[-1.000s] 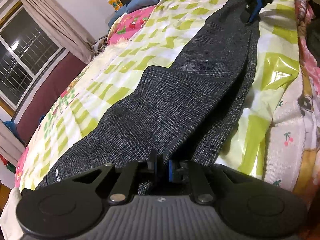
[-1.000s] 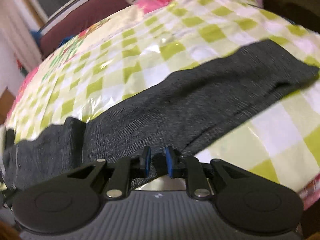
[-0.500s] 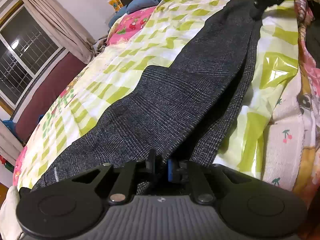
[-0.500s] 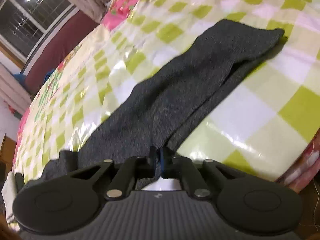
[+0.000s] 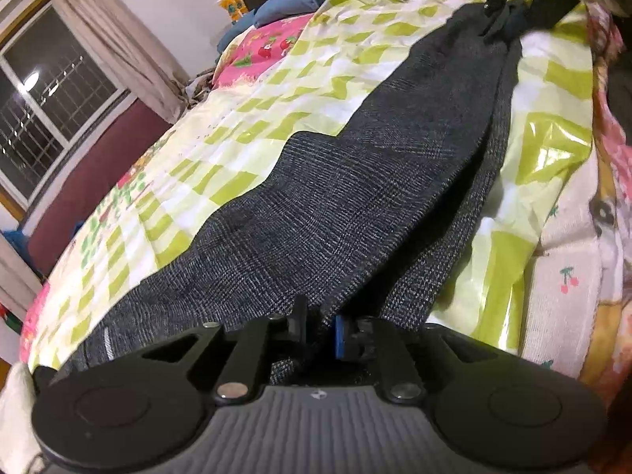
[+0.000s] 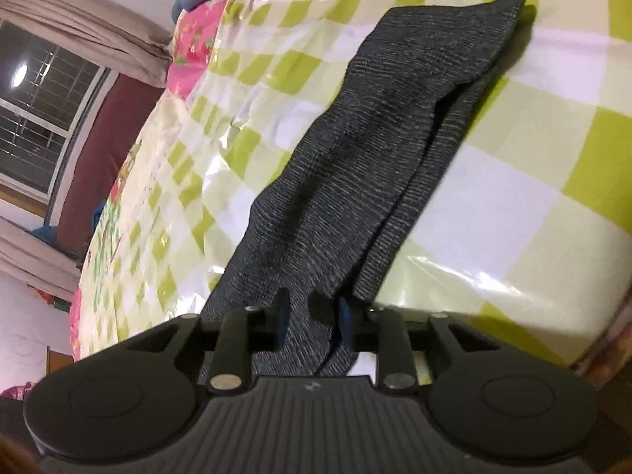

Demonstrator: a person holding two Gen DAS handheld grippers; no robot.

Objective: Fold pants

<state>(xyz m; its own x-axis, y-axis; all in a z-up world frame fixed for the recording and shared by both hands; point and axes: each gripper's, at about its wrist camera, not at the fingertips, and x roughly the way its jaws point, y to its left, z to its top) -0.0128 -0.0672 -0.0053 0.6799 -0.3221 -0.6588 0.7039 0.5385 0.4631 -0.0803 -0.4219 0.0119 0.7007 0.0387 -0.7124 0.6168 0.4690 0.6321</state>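
Pants (image 5: 355, 197) lie lengthwise on bed's checkered sheet (image 5: 276, 91), legs stacked. Left hand-held gripper (image 5: 318, 330) clenched on waist end. Right hand-held gripper (image 6: 312, 316), clamped moments ago, now opening around leg fabric: alignment finished, fold next.

No words or numbers can be read anywhere in either view. The only mark is a small pale emblem at the centre of each gripper's ribbed grey housing, low in the frame, on the left gripper (image 5: 318, 322) and on the right gripper (image 6: 311, 314) alike; it is too small to make out.
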